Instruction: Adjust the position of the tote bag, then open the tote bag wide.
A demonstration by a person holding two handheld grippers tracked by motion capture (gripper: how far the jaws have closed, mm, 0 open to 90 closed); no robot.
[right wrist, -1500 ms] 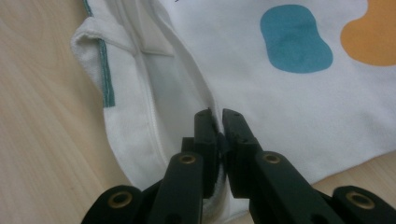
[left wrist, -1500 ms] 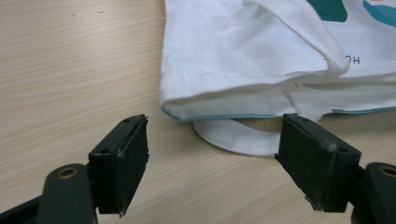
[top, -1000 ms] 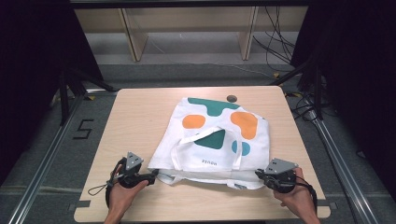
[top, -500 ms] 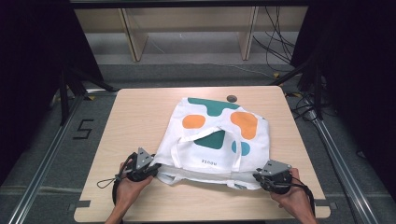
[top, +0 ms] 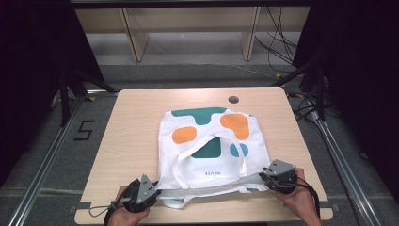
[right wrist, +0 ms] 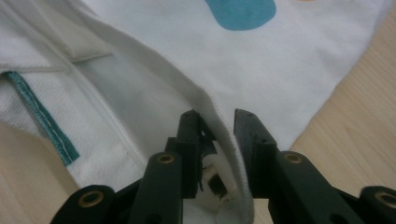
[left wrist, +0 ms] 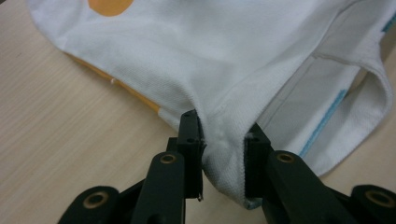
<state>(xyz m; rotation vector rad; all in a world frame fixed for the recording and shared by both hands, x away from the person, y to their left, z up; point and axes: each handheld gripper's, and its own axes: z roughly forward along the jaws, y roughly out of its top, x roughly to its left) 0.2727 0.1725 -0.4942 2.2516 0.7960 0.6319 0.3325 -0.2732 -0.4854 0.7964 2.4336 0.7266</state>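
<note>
The left claw [top: 153, 194], its jaws just closing, pinches the near left corner of the white tote bag [top: 211, 150] spread on the pale wooden bench [top: 136, 122]. Beyond stand wooden shelf legs [top: 134, 35] and cables. The right claw [top: 269, 176], jaws just opening, straddles the bag's right hem loosely.

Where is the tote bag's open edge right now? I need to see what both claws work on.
In the high view the tote bag lies mid-table, its open edge at the near side between the left claw and right claw.
</note>
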